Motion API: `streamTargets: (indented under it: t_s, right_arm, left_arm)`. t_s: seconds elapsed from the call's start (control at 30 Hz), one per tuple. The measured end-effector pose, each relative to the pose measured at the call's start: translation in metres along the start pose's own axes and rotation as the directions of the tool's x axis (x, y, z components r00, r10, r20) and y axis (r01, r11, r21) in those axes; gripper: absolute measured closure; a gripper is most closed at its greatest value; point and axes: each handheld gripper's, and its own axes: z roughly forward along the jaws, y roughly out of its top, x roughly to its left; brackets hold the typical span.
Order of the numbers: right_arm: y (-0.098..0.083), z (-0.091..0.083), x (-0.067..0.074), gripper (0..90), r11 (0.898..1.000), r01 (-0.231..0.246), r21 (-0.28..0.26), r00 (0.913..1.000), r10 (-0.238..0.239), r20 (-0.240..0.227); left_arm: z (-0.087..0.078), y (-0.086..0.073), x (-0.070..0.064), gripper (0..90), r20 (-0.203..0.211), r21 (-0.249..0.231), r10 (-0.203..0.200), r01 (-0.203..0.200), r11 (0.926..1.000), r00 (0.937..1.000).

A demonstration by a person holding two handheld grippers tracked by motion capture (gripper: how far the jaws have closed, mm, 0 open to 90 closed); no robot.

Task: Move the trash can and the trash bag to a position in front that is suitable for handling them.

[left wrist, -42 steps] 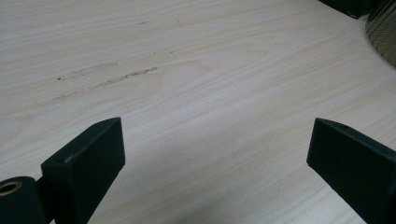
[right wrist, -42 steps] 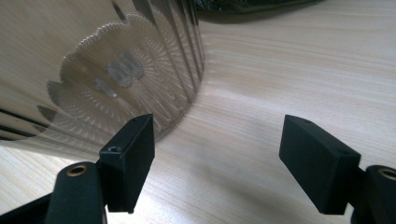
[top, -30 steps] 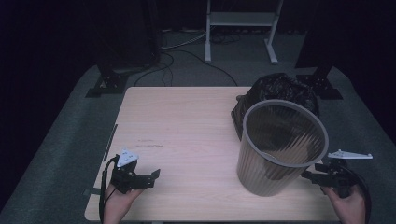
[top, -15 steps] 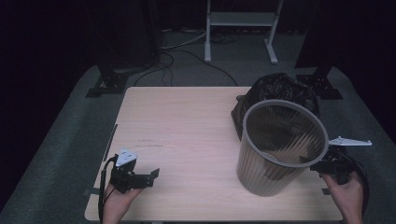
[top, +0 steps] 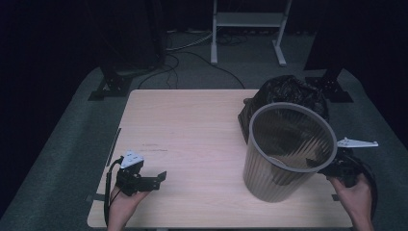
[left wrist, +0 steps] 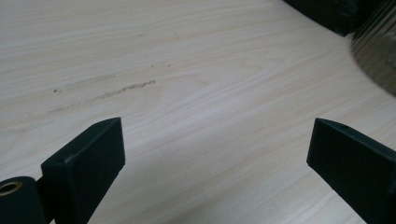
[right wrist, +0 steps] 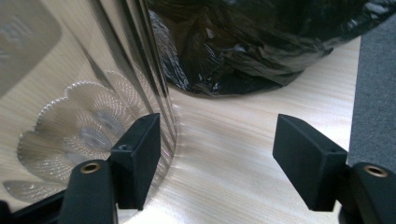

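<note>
Translucent ribbed bin, right hand-held gripper beside its wall, jaws closing

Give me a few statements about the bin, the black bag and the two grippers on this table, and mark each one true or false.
1. The clear ribbed bin stands upright on the table. True.
2. The black bag lies inside the bin. False: it sits on the table behind the bin, beside it.
3. The left gripper has its jaws apart over bare wood, holding nothing. True.
4. The right gripper is clamped shut on the black bag. False: its jaws stand apart next to the bin's wall, and the bag lies farther off.
5. The left gripper is at the bin's rim. False: it is near the table's front left corner, well away from the bin.
</note>
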Motion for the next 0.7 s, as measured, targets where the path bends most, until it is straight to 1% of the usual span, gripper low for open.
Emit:
streamTargets:
  t_s: [0.07, 0.23, 0.4, 0.47, 0.63, 0.7]
  right_arm:
    - [0.002, 0.001, 0.003, 33.3, 1.0, 0.013, 0.004, 0.9999, -0.013, -0.002]
    - [0.008, 0.007, 0.011, 33.2, 0.999, 0.049, 0.011, 0.9985, -0.049, -0.027]
    - [0.016, 0.014, 0.023, 33.6, 0.996, 0.086, 0.018, 0.9955, -0.086, -0.039]
    - [0.019, 0.016, 0.029, 33.6, 0.995, 0.102, 0.022, 0.9939, -0.101, -0.044]
    - [0.026, 0.021, 0.042, 33.9, 0.992, 0.122, 0.021, 0.9913, -0.121, -0.053]
    - [0.027, 0.022, 0.047, 34.4, 0.992, 0.128, 0.021, 0.9902, -0.126, -0.059]
  left_arm:
    - [-0.001, 0.0, 0.0, 3.3, 0.003, -0.003, -0.001, 0.001, 1.0, 1.0]
    - [-0.002, -0.001, 0.003, 3.3, -0.002, 0.0, -0.012, 0.012, 0.9999, 0.9999]
    - [-0.005, -0.002, 0.007, 3.3, -0.009, -0.006, -0.022, 0.022, 0.9997, 0.9997]
    - [-0.008, -0.001, 0.007, 3.3, -0.006, -0.016, -0.023, 0.023, 0.9996, 0.9997]
    - [-0.012, -0.001, 0.009, 3.3, -0.015, -0.017, -0.023, 0.022, 0.9996, 0.9996]
    - [-0.012, -0.002, 0.01, 3.3, -0.017, -0.014, -0.03, 0.029, 0.9995, 0.9994]
